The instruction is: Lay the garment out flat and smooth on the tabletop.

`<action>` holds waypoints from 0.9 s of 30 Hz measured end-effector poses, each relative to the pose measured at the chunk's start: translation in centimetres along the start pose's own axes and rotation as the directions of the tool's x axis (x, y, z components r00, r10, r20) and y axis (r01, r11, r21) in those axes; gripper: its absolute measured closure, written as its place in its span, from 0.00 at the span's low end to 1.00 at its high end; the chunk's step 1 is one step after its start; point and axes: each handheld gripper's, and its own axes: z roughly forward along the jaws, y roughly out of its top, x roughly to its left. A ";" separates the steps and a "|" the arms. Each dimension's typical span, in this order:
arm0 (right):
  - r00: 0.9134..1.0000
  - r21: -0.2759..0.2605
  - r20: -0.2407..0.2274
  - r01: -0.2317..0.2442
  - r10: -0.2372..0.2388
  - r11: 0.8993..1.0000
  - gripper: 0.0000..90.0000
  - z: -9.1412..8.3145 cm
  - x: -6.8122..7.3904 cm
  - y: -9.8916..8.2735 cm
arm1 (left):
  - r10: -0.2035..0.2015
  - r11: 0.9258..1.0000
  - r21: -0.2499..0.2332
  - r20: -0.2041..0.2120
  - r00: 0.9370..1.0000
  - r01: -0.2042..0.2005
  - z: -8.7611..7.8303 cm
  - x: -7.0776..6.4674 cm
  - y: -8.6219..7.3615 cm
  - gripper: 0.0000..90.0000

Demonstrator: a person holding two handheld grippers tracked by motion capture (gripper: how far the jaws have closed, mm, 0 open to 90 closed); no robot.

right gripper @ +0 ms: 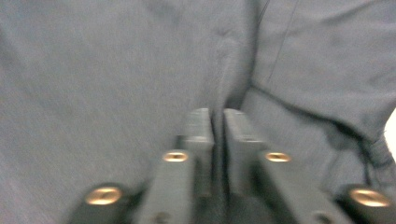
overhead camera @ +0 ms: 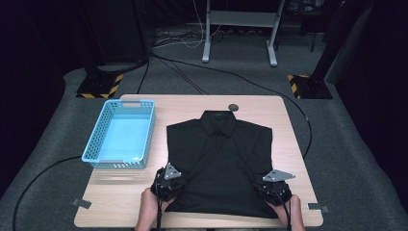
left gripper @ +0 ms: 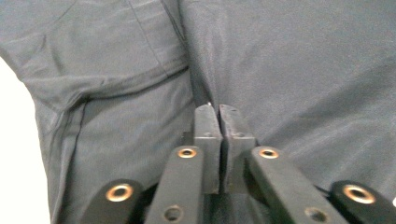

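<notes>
- My black short-sleeved collared shirt (overhead camera: 219, 159) lies flat on the light wooden table (overhead camera: 298, 144), just right of the empty blue perforated plastic basket (overhead camera: 121, 134).
- Its long axis runs near to far: collar at the far edge, hem at the near edge by me.
- My left gripper (overhead camera: 168, 185) is pinched tight on the cloth at the near left corner.
- My right gripper (overhead camera: 275, 186) is at the near right corner, jaws nearly together on a fold of cloth.

Blue basket (overhead camera: 120, 134) on wooden table (overhead camera: 125, 202)
</notes>
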 end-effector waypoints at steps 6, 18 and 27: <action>0.992 -0.071 0.077 -0.095 0.101 0.993 0.42 -0.1 -2.5 0.5 | -0.027 1.000 -0.010 -0.102 0.994 0.026 0.6 1.1 1.8 0.49; 0.990 -0.047 0.094 -0.098 0.102 0.994 0.14 3.9 -4.2 0.1 | -0.076 0.997 -0.014 -0.129 0.989 0.075 4.8 2.6 1.2 0.20; 0.987 -0.041 0.105 -0.116 0.120 0.992 0.15 5.4 -6.3 1.9 | -0.095 0.995 -0.026 -0.122 0.988 0.093 6.3 4.6 3.1 0.20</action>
